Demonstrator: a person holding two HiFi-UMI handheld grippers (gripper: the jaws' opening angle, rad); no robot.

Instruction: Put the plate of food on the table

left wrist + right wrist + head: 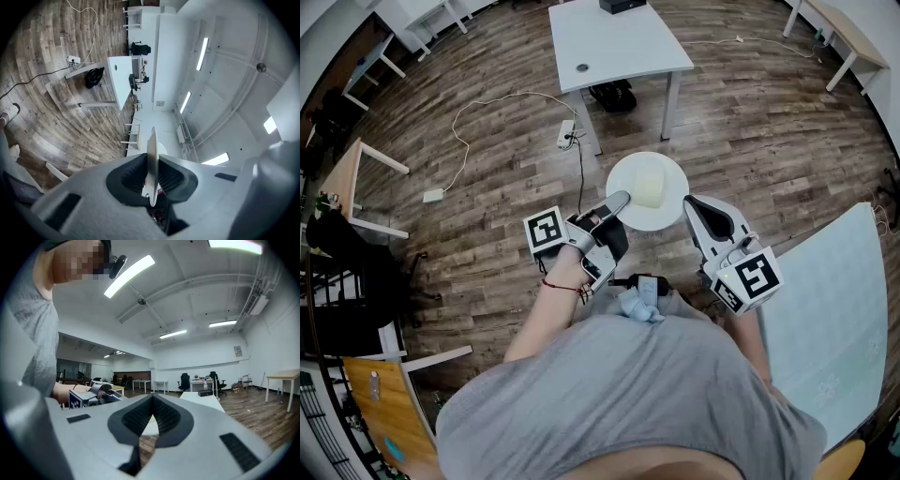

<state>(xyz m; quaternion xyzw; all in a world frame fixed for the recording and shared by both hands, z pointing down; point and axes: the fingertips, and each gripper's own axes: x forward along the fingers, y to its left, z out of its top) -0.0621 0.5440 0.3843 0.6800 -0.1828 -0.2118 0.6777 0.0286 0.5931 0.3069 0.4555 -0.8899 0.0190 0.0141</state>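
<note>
Round white plate (pixel 656 218) bearing a pale yellow block of food (pixel 649 187), carried level just ahead of the torso, presumably to keep the food from sliding. Left gripper (pixel 619 200) clamped on the plate's left rim, rim seen edge-on between the ribbed pads (pixel 129 176); right gripper (pixel 693 202) with jaws closed on nothing, tip just beside the right rim, probably steadying. Plate thus in the air, off every surface. Below, wood-plank floor (pixel 487 187). Farther ahead, white rectangular table (pixel 619 47), well apart from the plate: likely the destination, placement not yet done.
</note>
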